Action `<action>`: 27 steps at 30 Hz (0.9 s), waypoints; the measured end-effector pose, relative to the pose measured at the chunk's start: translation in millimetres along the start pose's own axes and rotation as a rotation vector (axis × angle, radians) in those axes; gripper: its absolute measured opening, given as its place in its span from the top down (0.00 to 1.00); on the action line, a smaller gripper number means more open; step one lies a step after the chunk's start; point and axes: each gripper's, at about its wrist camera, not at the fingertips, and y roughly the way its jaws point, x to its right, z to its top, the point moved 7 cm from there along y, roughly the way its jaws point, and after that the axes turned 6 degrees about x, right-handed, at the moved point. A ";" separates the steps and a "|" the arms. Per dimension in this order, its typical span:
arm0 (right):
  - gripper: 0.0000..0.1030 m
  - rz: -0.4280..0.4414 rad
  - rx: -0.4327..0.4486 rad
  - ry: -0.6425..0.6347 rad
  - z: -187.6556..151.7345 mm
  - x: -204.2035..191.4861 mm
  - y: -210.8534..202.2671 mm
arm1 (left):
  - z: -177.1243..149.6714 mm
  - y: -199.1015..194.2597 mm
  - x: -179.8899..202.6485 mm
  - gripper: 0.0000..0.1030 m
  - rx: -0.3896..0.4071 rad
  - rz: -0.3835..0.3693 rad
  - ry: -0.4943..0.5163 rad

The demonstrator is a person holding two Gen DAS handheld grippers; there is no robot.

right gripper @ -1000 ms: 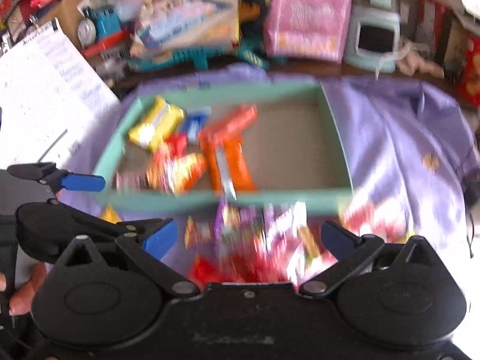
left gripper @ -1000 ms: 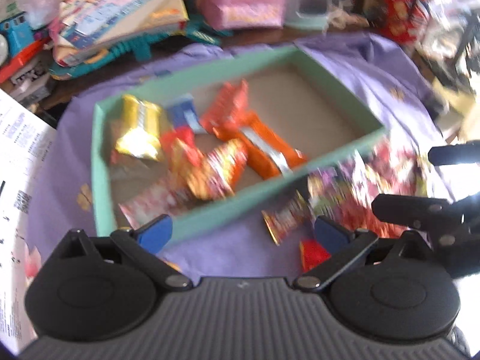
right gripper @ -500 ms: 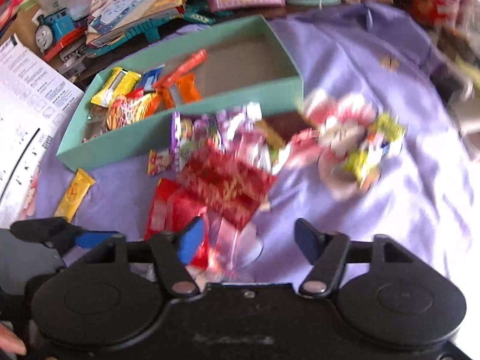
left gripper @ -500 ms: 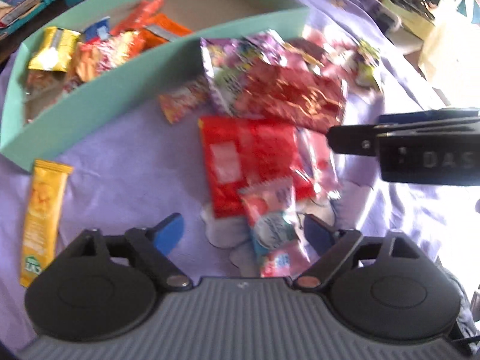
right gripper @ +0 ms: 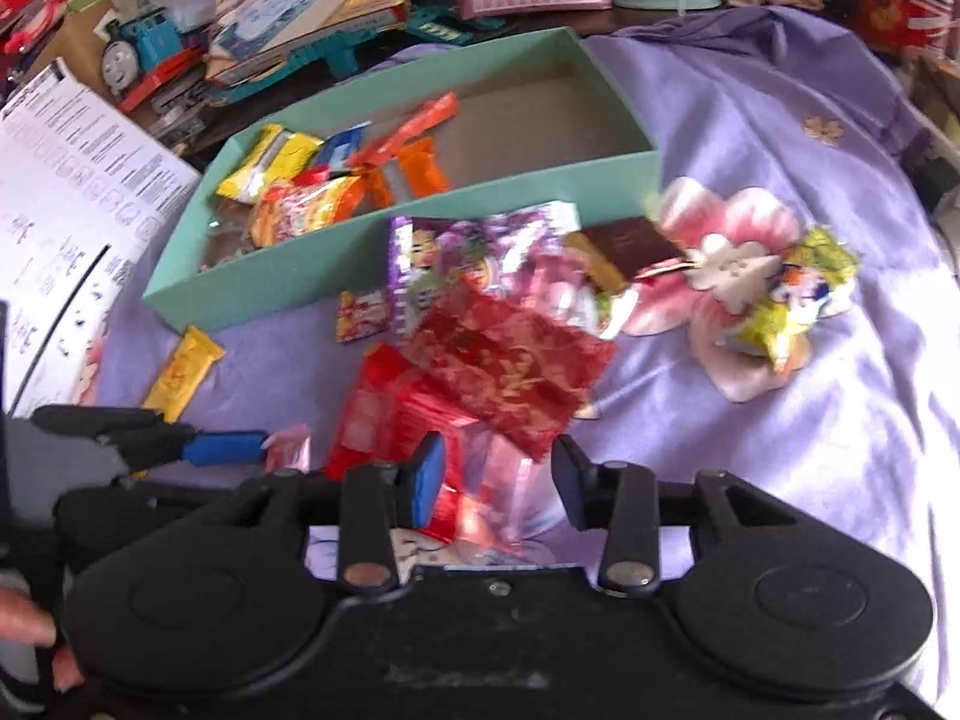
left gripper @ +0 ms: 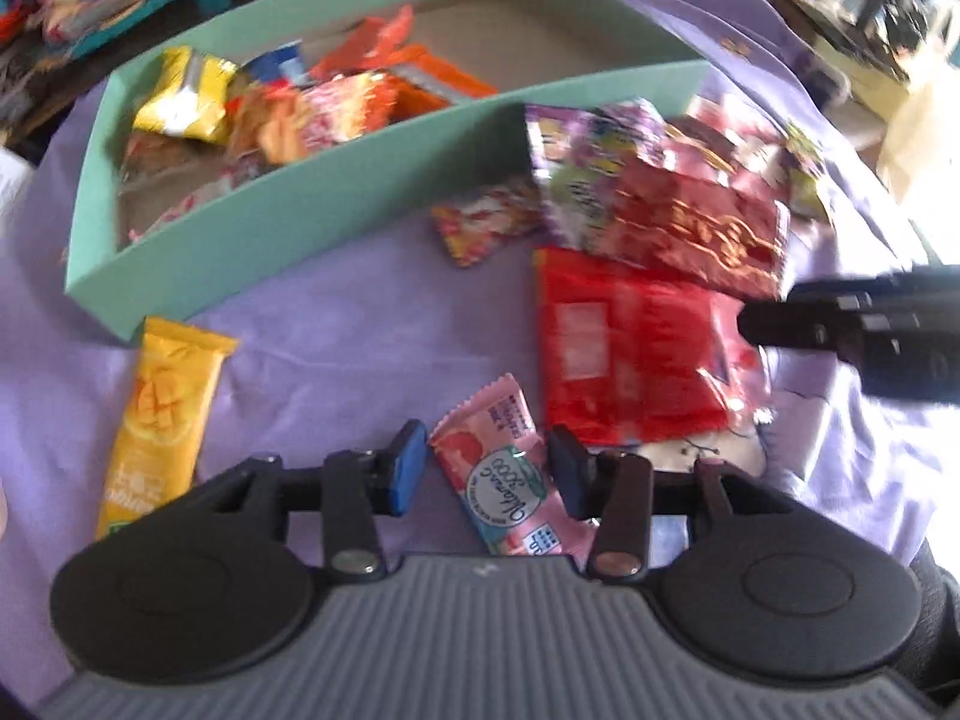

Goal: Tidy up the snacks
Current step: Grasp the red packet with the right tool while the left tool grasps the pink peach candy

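A green box [left gripper: 288,222] [right gripper: 336,264] on the purple cloth holds several snack packs at its left end. Loose snacks lie in front of it. My left gripper [left gripper: 486,468] is partly closed, its blue pads on either side of a pink snack packet [left gripper: 504,480], a small gap showing on each side. My right gripper [right gripper: 498,474] is partly closed over a clear pink wrapper [right gripper: 498,492] next to a red packet [right gripper: 390,414]. A yellow mango bar [left gripper: 162,414] [right gripper: 183,372] lies to the left. A dark red foil packet [left gripper: 696,228] [right gripper: 516,372] lies on top of the pile.
A purple packet [right gripper: 444,258], a brown bar [right gripper: 630,252] and a yellow-green pack [right gripper: 798,288] lie by a flower print on the cloth. Toys, books and a toy train [right gripper: 138,54] crowd the back. White paper [right gripper: 66,210] lies left.
Both grippers have dropped toward the loose pile and their jaws have narrowed. The left now straddles the pink packet; the right sits over the clear pink wrapper.
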 end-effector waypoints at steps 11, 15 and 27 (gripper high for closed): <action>0.59 0.056 -0.084 -0.005 -4.6 -28.9 45.3 | -8.5 -6.7 -15.0 0.38 -0.031 0.007 -0.063; 0.59 0.061 -0.053 -0.011 -0.5 -35.9 52.6 | -9.6 -7.9 -12.3 0.39 -0.029 0.008 -0.057; 0.47 0.032 -0.018 -0.146 -10.3 -63.4 55.3 | -14.1 -14.3 -12.0 0.67 0.005 0.024 -0.020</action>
